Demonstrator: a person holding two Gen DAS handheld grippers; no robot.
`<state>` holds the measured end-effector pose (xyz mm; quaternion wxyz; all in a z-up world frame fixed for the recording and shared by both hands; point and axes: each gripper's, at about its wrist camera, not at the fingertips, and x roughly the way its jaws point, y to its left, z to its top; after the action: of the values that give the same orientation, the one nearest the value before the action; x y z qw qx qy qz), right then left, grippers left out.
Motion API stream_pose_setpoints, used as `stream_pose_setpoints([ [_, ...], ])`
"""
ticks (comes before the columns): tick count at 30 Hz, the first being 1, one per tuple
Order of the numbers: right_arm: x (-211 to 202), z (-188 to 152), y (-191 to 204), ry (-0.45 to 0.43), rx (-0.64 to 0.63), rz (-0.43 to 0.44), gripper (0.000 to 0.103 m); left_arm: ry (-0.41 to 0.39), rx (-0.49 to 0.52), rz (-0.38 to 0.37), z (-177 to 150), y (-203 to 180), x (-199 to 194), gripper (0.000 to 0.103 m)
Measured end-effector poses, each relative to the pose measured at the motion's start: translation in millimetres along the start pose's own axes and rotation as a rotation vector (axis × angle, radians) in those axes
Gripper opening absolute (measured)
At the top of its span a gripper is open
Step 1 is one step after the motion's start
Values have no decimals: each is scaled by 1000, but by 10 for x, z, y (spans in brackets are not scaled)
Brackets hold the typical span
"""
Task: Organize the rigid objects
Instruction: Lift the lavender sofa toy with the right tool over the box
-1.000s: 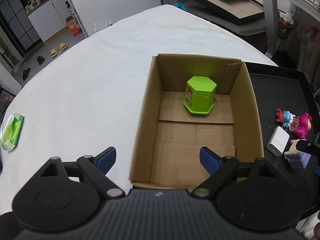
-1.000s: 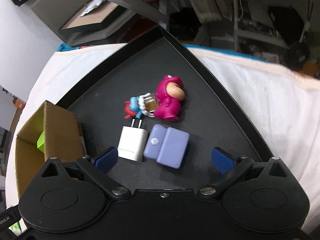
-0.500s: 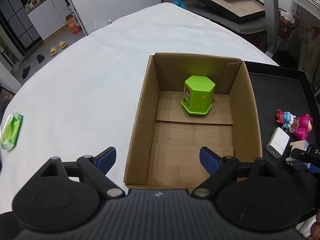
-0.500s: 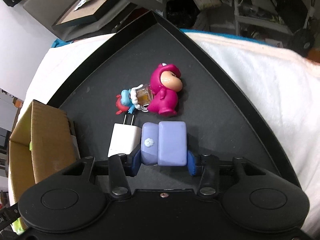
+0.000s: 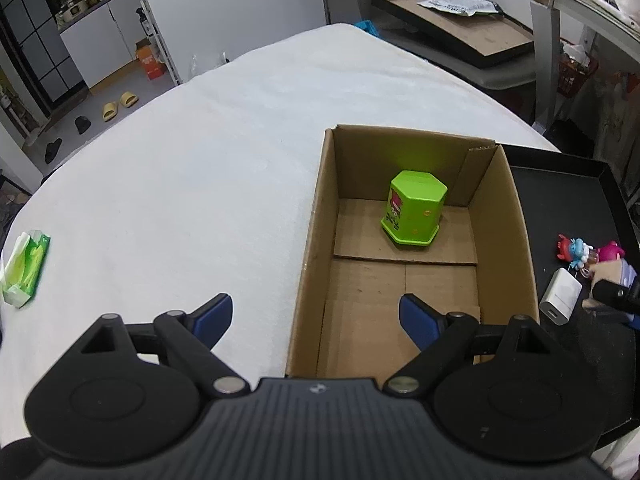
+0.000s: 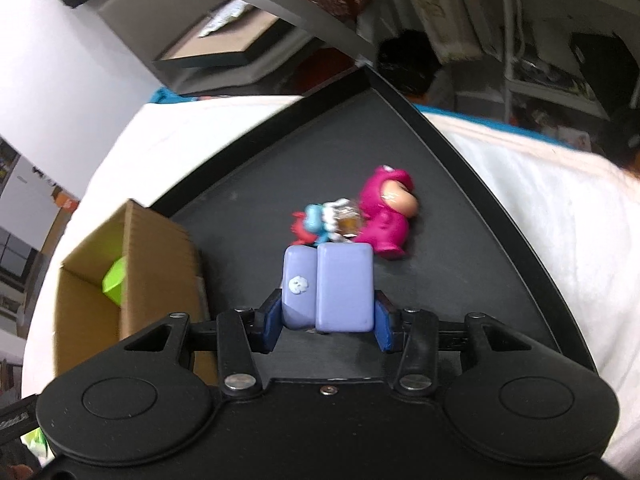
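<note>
Cardboard box (image 5: 316,216), one green container (image 5: 414,212)

Your left wrist view is sharp and evenly lit: soft, diffuse room light, no hard shadows on the white desk (image 5: 192,184). The green container (image 5: 414,214) throws a green glow onto the far wall of the cardboard box (image 5: 312,240). Your right wrist view is smeared by motion; the pink figure (image 6: 386,216) and the background shelves look soft. The black tray (image 6: 460,248) reads dark with faint sheen. Both views bend straight edges strongly toward the corners.
</note>
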<state>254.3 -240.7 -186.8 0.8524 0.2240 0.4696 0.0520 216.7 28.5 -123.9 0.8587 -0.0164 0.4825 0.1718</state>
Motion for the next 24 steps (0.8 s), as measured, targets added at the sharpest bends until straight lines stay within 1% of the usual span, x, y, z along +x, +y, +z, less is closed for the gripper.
stream_pose_setpoints([
  [4, -92, 16, 169, -25, -37, 34, 44, -10, -12, -27, -12, 89, -3, 89],
  [5, -113, 15, 210, -32, -49, 42, 44, -11, -14, -39, -13, 106, -1, 86],
  [8, -174, 9, 343, -57, -83, 72, 44, -23, -15, -54, -20, 157, 2, 86],
  [10, -210, 5, 418, -71, -104, 95, 44, -29, -18, -65, -29, 184, 5, 83],
  [13, -258, -17, 544, -90, -147, 121, 44, -25, -20, -94, -19, 205, 24, 76],
  [16, -303, -55, 675, -109, -193, 143, 44, -24, -23, -112, -15, 229, 46, 69],
  [18, -320, -79, 746, -113, -218, 154, 44, -19, -22, -121, -12, 240, 67, 62],
  [21, -330, -92, 838, -113, -234, 168, 44, -9, -28, -142, -7, 261, 102, 56],
  [24, -346, -86, 914, -131, -252, 174, 44, 0, -28, -160, -4, 284, 139, 52],
])
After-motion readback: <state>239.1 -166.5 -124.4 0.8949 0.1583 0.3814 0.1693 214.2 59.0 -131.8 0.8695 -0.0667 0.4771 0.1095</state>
